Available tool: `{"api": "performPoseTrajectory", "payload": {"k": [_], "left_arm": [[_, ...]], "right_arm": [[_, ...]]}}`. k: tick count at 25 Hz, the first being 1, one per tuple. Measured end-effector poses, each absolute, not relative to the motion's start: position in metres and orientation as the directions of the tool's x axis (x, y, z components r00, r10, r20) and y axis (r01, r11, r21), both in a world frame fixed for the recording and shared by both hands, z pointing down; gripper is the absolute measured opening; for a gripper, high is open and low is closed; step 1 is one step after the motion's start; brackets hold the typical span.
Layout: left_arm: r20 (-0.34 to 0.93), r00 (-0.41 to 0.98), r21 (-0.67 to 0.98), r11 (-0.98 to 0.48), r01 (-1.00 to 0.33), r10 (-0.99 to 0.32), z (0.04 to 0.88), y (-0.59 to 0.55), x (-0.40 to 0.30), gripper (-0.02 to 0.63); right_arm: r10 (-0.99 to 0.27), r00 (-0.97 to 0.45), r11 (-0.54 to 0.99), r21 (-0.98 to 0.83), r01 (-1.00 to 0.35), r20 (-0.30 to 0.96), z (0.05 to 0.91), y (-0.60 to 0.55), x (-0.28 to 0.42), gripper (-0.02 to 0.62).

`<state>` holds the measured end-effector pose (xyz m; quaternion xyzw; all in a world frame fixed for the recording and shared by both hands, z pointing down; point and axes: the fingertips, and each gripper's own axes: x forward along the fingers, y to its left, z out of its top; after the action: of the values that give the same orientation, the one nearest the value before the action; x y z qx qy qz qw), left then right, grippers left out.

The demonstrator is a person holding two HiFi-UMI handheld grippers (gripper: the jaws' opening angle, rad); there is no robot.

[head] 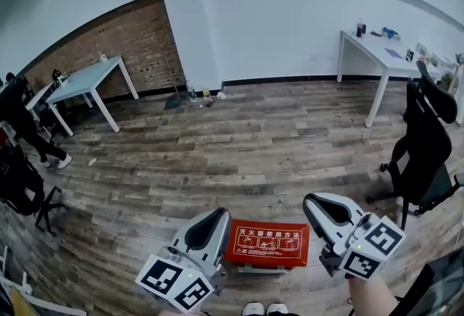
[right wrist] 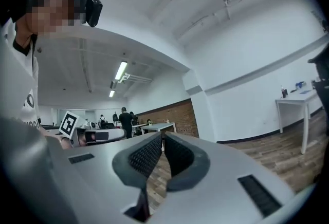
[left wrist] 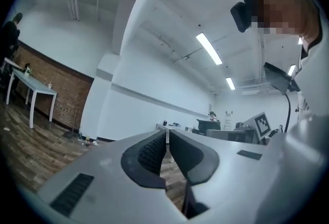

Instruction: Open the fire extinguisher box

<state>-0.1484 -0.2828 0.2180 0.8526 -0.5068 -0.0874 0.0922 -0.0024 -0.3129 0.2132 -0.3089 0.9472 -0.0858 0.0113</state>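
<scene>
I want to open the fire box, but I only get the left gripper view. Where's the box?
Observer: The red box lies on the wood floor, just ahead of the person's shoes.
Operator: Is the other one holding something?
Observer: No, the right claw is shut and empty.
Operator: Is mine near the box?
Observer: In the head view the left claw shows at the box's left, not touching it.

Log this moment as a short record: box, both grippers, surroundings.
box: red fire extinguisher box, flat on the wood floor, printed face up
left gripper: jaws together, nothing between them
right gripper: jaws together, nothing between them
contact: neither gripper touches the box
surroundings: white table by the brick wall, black office chair at right
</scene>
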Motion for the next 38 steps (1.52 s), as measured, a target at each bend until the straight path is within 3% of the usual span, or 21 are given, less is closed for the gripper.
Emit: {"api": "performPoseTrajectory", "payload": {"k": [9, 38], "left_arm": [[-0.084, 0.482, 0.143, -0.489, -0.860, -0.872, 0.196, -0.266, -0.134, 0.023], [-0.016, 0.487, 0.171, -0.483, -0.859, -0.873, 0.222, -0.289, -0.149, 0.023]], "right_arm": [[-0.537, -0.843, 0.837, -0.101, -0.538, 0.038, 0.199, -0.295, -0.019, 0.017], [-0.580, -0.804, 0.793, -0.134, -0.594, 0.132, 0.236, -0.322, -0.021, 0.014]]}}
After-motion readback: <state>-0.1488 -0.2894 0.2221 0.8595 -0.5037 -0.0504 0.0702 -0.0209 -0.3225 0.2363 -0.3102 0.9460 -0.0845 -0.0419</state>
